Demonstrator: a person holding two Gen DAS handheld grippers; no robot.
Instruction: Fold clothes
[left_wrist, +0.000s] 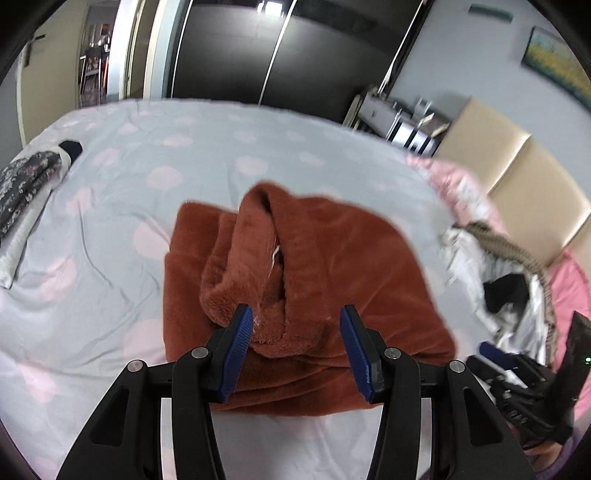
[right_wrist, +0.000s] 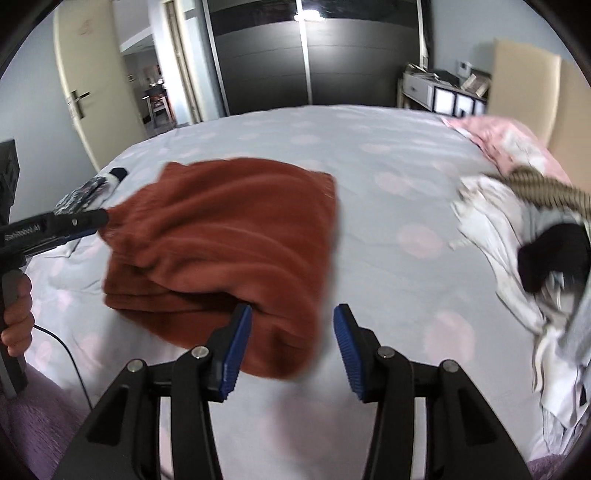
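A rust-brown fleece garment (left_wrist: 332, 258) lies folded on the grey bed cover with pink spots (left_wrist: 184, 155). A thick fleece fold runs up its middle. My left gripper (left_wrist: 295, 332) hangs over the garment's near edge with its blue pads wide apart; the fold ends beside the left pad and does not fill the gap. In the right wrist view the garment (right_wrist: 229, 229) is blurred. There my left gripper (right_wrist: 101, 221) meets its left corner. My right gripper (right_wrist: 291, 325) stands open above its near right corner, gripping nothing.
A loose heap of white, black and striped clothes (right_wrist: 517, 258) lies on the right of the bed, by a pink pillow (right_wrist: 498, 136). A folded dark floral garment (left_wrist: 26, 184) sits at the far left. A hand (right_wrist: 16, 317) holds the left gripper's handle; a cable (right_wrist: 70, 354) trails below.
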